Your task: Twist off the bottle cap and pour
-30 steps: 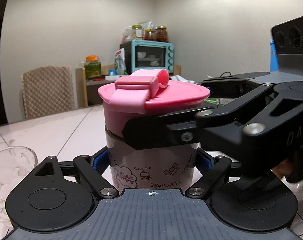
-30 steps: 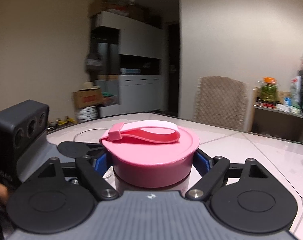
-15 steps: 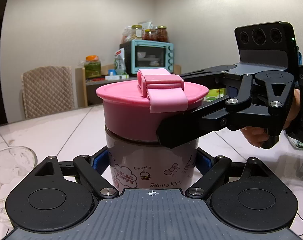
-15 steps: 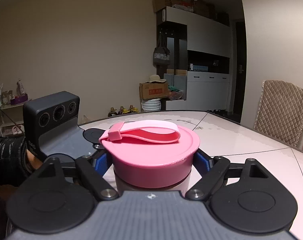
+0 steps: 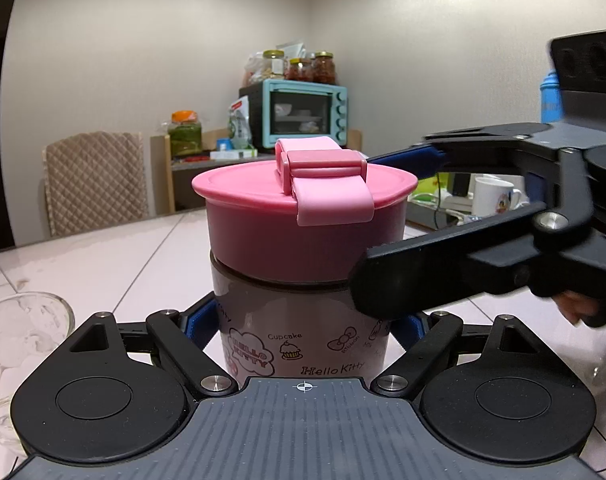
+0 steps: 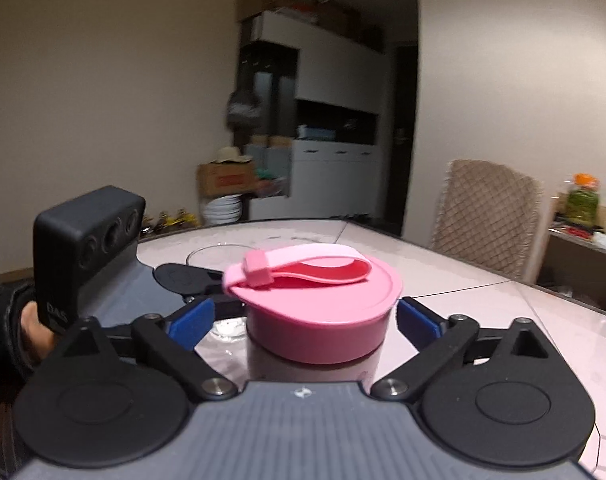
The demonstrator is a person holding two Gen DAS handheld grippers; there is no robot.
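Two hand-held grippers meet at a squat bottle on a pale tiled table. Left gripper (image 5: 303, 320), seen from its own camera, is clamped on the bottle's (image 5: 303, 336) lower body, its blue pads pressed against each side just above a printed cartoon band reading "Hello Kitty" and "Cupcake". Right gripper (image 6: 303, 316) reaches in from the right at the height of the pink cap (image 5: 303, 216); its jaws are opening, and in its own view the blue pads stand clear of the cap on both sides, with the cap between them but not held. That cap sits level on the bottle, a pale pink strap folded across its top, and a thin dark seam shows where it meets the body. Whether it has been loosened at all cannot be told from these views; it is not off. A clear glass bowl (image 5: 19, 344) stands on the table to the left of the bottle, near the left gripper, and looks like the likely place for pouring. As a judgement, the task is early: the cap must be turned further, or gripped again and lifted away, and pouring has not begun. Behind are a quilted chair (image 5: 91, 184) and a turquoise oven (image 5: 303, 116) topped with jars.
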